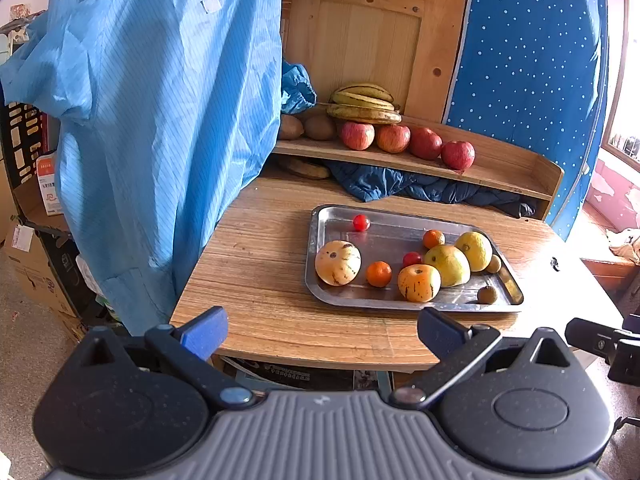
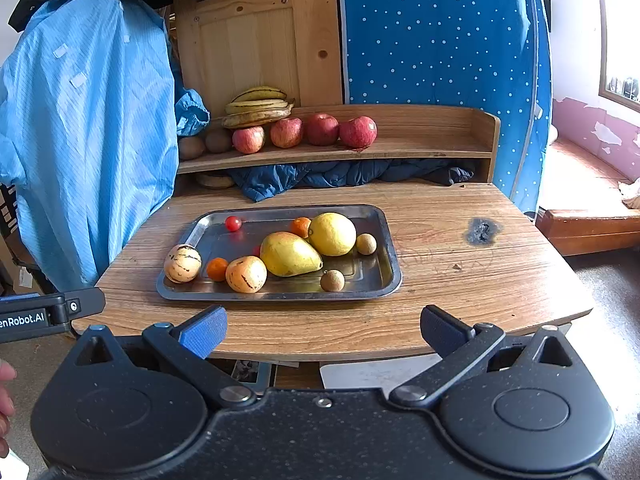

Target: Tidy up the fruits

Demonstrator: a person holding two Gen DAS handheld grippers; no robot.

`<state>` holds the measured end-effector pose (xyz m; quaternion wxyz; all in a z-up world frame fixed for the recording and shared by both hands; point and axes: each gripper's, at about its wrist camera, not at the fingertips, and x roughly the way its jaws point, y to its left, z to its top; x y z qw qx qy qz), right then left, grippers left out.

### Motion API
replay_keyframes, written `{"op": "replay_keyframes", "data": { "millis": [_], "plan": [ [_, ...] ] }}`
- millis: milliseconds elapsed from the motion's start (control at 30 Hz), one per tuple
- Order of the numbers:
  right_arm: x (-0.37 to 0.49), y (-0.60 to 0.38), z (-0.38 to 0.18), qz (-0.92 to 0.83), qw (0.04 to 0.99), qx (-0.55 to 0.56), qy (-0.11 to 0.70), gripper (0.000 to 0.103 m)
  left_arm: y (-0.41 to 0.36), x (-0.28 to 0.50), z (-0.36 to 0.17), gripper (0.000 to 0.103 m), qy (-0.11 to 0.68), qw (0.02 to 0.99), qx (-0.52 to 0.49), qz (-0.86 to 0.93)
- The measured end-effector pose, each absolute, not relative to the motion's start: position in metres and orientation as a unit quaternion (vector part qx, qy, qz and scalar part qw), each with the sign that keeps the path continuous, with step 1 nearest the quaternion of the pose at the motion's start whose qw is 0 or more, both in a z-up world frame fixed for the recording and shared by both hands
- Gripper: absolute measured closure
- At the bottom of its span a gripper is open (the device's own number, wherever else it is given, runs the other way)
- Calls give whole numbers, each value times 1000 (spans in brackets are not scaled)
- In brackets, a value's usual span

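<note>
A steel tray [image 1: 400, 304] [image 2: 384, 240] sits on the wooden table. It holds two striped pepino melons [image 1: 337, 263] [image 2: 182, 263], a mango [image 1: 448, 265] [image 2: 289, 255], a lemon [image 1: 475, 250] [image 2: 332, 234], two small oranges [image 1: 379, 273] [image 2: 217, 269], cherry tomatoes [image 1: 361, 223] [image 2: 233, 223] and small brown fruits [image 2: 332, 280]. A wooden shelf [image 1: 500, 168] [image 2: 420, 144] behind carries apples [image 1: 425, 143] [image 2: 322, 129], bananas [image 1: 363, 103] [image 2: 258, 106] and kiwis [image 2: 218, 141]. My left gripper [image 1: 322, 330] and right gripper [image 2: 323, 330] are both open and empty, near the table's front edge, short of the tray.
A blue coat [image 1: 160, 120] [image 2: 80, 140] hangs at the table's left. Dark blue cloth [image 1: 420, 188] [image 2: 340, 174] lies under the shelf. A dotted blue panel [image 2: 440, 40] stands behind. The table has a burn mark [image 2: 482, 231] right of the tray.
</note>
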<state>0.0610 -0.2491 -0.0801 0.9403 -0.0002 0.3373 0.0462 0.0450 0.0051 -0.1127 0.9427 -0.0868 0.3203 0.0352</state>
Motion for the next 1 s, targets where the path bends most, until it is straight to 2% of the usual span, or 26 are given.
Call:
{"op": "replay_keyframes", "data": {
  "millis": [1000],
  "plan": [
    [69, -242, -83, 43, 937, -9, 347, 1, 10, 53, -120, 0, 331, 938, -96, 31]
  ]
}}
